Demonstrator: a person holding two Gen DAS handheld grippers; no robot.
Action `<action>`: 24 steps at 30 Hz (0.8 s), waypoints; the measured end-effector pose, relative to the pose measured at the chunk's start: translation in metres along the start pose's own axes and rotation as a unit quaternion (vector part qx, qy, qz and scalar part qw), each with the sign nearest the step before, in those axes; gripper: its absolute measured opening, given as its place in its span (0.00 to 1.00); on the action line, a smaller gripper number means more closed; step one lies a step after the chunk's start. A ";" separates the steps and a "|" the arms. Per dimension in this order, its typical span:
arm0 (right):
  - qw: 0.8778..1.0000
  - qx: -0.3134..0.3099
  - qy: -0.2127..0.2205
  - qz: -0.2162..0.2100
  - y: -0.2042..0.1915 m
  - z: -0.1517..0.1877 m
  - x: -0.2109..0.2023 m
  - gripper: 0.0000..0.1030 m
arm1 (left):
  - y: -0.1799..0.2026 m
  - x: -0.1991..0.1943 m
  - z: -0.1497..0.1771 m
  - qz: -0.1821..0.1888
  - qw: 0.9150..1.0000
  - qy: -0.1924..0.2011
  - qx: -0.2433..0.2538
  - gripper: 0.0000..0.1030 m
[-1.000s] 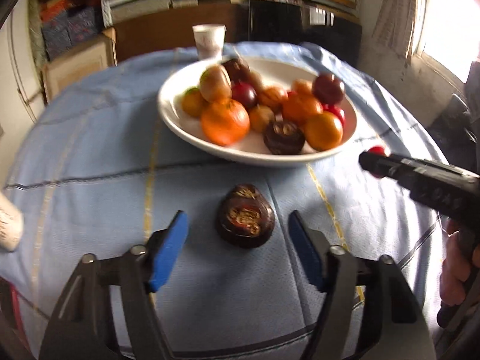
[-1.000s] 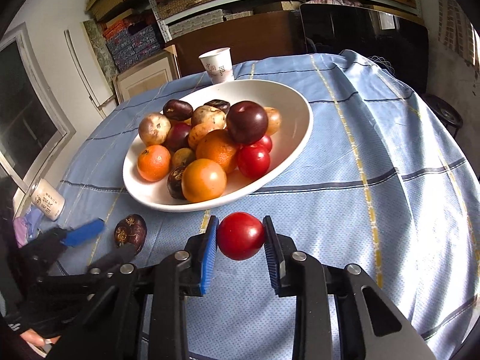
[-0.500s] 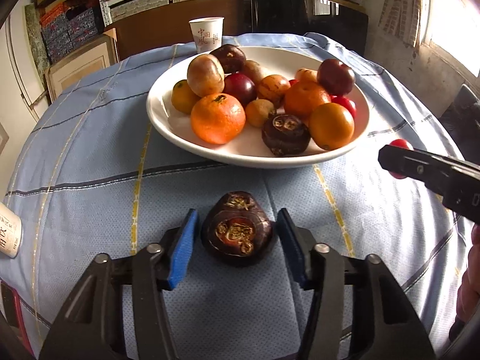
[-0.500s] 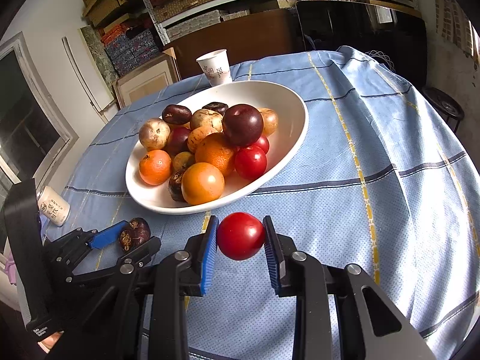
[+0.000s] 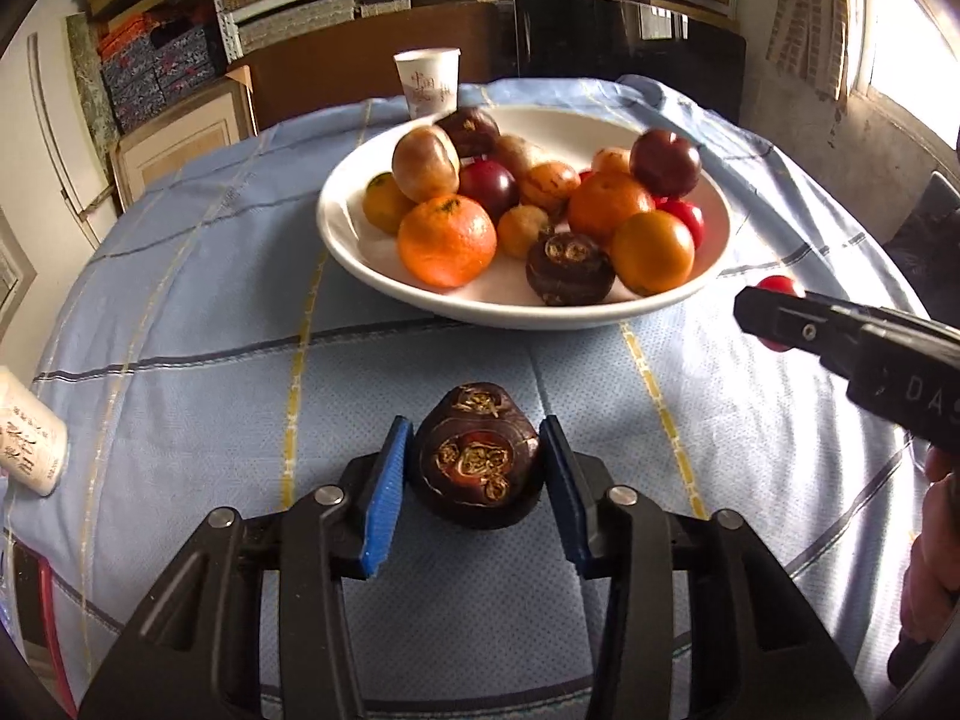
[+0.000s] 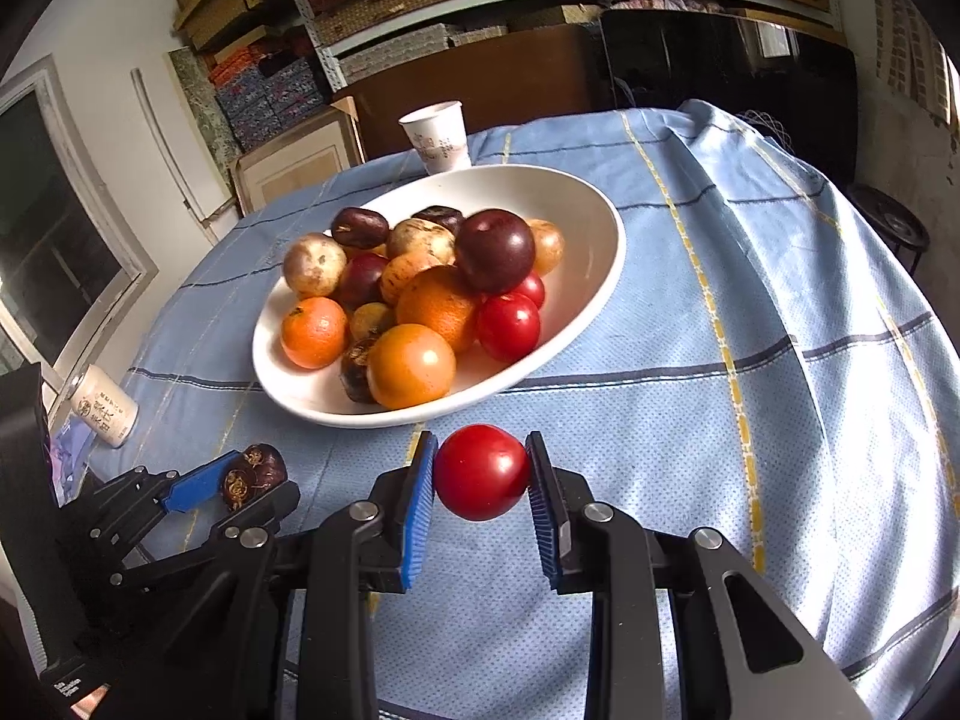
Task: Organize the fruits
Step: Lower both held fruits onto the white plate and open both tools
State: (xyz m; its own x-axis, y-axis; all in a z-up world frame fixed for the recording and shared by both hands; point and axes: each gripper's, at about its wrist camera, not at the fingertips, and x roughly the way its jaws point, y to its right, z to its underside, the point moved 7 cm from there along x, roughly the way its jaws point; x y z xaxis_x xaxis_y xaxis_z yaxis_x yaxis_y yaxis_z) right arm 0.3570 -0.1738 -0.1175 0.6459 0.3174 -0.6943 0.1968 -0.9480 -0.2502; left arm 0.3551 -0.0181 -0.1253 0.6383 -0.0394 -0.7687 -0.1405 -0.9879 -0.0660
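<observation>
A dark purple mangosteen [image 5: 474, 462] lies on the blue tablecloth between the blue pads of my left gripper [image 5: 475, 483]. Its jaws are closing, and both pads touch the fruit's sides. The right wrist view shows the same grip low on the left, with the mangosteen [image 6: 255, 471] in the left gripper [image 6: 240, 489]. My right gripper [image 6: 480, 480] is shut on a red tomato [image 6: 480, 471] held just above the cloth, in front of the white bowl [image 6: 588, 228]. In the left wrist view, the right gripper [image 5: 774, 312] enters from the right with the tomato [image 5: 777, 285] peeking out.
The white bowl [image 5: 540, 318] holds several oranges, plums, tomatoes and brown fruits. A paper cup [image 5: 427, 81] stands behind it. A drink can [image 5: 27, 438] lies at the table's left edge. A person's hand [image 5: 936, 540] is at the right. Shelves with boxes line the back wall.
My left gripper's jaws have come together from wide apart until the pads meet the mangosteen. The right gripper keeps the tomato in about the same place.
</observation>
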 end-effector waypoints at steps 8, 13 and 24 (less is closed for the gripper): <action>0.995 -0.030 0.089 -0.025 -0.016 -0.044 -0.038 0.29 | -0.022 -0.038 -0.050 0.019 0.998 0.056 -0.021 0.41; 0.993 -0.020 0.111 -0.025 -0.007 -0.090 -0.034 0.29 | -0.039 -0.039 -0.096 0.020 0.996 0.079 -0.041 0.41; 0.997 0.028 0.071 -0.030 0.017 -0.138 0.056 0.29 | -0.005 0.023 -0.149 0.027 0.997 0.062 -0.028 0.41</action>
State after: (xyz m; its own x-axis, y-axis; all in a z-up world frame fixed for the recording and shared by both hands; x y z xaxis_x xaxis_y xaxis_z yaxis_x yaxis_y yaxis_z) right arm 0.4984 -0.1752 -0.0672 0.7331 0.3635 -0.5748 0.1998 -0.9230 -0.3289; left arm 0.4837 -0.0369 -0.0480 0.7198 -0.1072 -0.6858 -0.1361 -0.9906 0.0120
